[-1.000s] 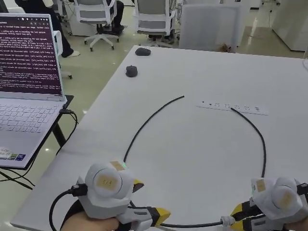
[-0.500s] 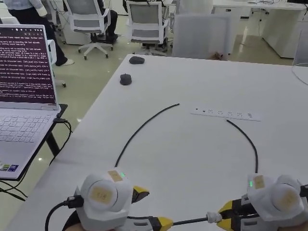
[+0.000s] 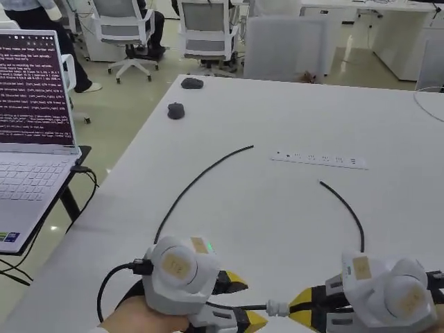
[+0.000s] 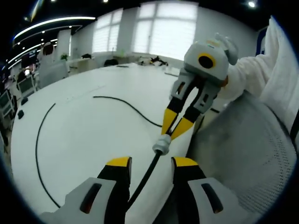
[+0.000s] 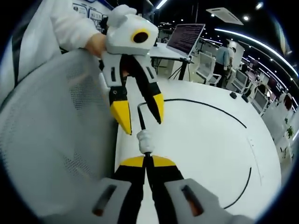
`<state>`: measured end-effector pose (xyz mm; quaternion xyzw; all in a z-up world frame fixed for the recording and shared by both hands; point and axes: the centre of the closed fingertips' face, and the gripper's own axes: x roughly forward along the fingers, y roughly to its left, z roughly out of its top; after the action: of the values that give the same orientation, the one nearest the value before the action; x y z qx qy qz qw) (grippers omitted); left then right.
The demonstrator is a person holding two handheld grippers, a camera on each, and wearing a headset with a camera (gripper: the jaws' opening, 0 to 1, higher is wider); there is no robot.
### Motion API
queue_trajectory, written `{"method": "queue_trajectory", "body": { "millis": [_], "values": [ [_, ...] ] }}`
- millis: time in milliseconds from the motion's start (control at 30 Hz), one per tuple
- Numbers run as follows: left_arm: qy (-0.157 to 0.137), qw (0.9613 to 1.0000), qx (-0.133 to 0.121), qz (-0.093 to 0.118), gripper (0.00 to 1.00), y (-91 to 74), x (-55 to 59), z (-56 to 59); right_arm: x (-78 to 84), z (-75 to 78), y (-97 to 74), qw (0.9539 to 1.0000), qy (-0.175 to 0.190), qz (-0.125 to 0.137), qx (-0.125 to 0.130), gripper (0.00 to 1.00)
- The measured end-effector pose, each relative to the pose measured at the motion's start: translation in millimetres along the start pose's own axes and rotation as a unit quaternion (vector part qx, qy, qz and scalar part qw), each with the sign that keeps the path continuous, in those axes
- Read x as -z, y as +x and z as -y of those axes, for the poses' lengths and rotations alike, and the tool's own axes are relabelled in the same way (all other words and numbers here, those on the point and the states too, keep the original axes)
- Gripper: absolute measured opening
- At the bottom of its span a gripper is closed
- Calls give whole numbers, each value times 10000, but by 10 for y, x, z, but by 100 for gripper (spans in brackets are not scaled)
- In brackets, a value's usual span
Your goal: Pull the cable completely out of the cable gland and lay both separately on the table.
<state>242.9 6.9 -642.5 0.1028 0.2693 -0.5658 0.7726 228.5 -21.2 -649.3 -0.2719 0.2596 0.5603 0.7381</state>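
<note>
Now at near edge of table (image 3: pixel 277 222) | right gripper (image 5: pixel 145 161) pinched tight on white cable gland (image 5: pixel 145 139) | left gripper (image 4: pixel 152 162) parted astride black cable (image 4: pixel 147 175), gripping nothing | cable probably light, limp, slick: clamp close beside rigid gland

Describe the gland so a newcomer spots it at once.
On the white table, look at the near edge between the left gripper and right gripper. The gland is the small white knob on the black cable, its only bulge.
</note>
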Motion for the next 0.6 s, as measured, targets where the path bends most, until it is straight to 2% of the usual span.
{"method": "queue_trajectory", "body": {
  "millis": [67,133,167,200,267,300,367,400,433,467,500,600],
  "values": [
    [167,9998,26,59,36,3,-38,40,-67,13,-55,9998,9,178,58,1],
    [154,9999,-11,65,34,8,-46,32,-89,-12,-79,9997,42,244,37,1],
    [168,9998,6,144,33,2,-77,49,-101,-30,-88,9996,29,269,50,1],
    [197,9994,37,268,32,-4,-120,69,-110,-46,-94,9996,4,275,43,1],
    [252,9991,144,310,32,-12,-152,125,-139,-71,-107,9994,-21,337,34,1],
    [369,9984,247,355,31,-17,-182,180,-157,-98,-113,9993,-2,360,13,1],
    [497,9976,296,384,28,-22,-212,224,-177,-141,-110,9993,-32,380,-28,2],
    [522,9974,312,382,25,-23,-217,237,-184,-159,-104,9992,-48,389,-59,2],
    [545,9972,416,287,19,-19,-190,279,-194,-156,-109,9991,-70,407,-35,2],
    [501,9975,444,238,17,-15,-165,297,-205,-149,-122,9990,-76,431,-27,2],
    [560,9973,364,316,17,-18,-170,283,-199,-147,-126,9990,-76,430,-15,2],
    [585,9964,375,488,16,-35,-203,343,-191,-173,-153,9988,-188,449,-40,2]
  ]
}}
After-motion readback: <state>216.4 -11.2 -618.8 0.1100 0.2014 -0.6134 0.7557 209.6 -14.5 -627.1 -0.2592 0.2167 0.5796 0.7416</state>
